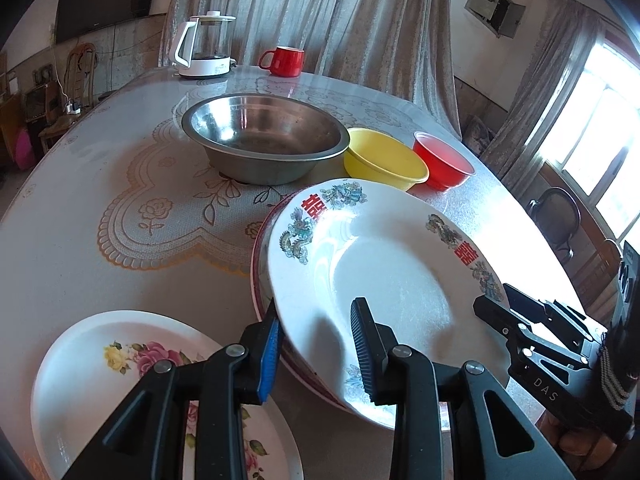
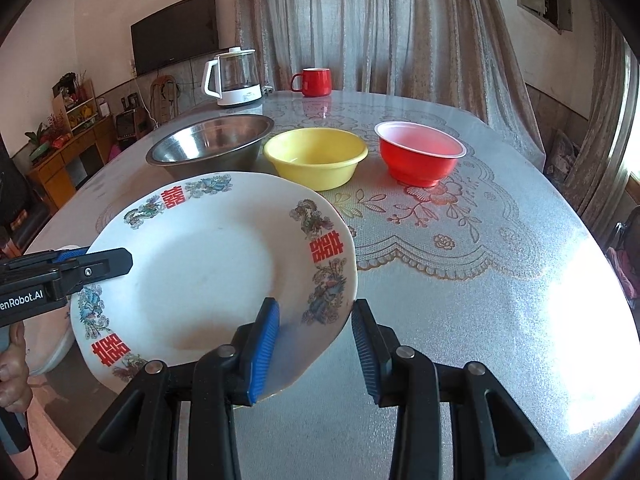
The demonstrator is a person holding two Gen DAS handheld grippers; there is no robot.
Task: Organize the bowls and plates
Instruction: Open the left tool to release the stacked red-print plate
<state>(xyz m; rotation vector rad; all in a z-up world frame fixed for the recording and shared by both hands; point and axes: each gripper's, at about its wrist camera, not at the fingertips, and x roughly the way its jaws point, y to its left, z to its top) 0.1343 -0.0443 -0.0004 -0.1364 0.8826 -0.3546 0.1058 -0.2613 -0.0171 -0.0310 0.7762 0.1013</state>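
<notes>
A white plate with red characters and dragon prints [image 1: 380, 272] [image 2: 208, 264] hangs tilted over the table, held from two sides. My left gripper [image 1: 318, 352] is shut on its near-left rim, one pad under and one on top. My right gripper [image 2: 316, 352] is shut on the opposite rim; it also shows in the left wrist view [image 1: 496, 300]. Below it lies a red-rimmed plate [image 1: 260, 264]. A rose-patterned plate [image 1: 100, 360] lies to the left. A steel bowl [image 1: 264, 136], a yellow bowl [image 1: 384, 160] and a red bowl [image 1: 440, 160] stand in a row behind.
A glass kettle [image 1: 204, 48] and a red mug [image 1: 284, 60] stand at the far edge of the round table [image 2: 480, 280], which has a lace-print cover. Curtains hang behind, and chairs [image 1: 556, 212] stand to the right near the window.
</notes>
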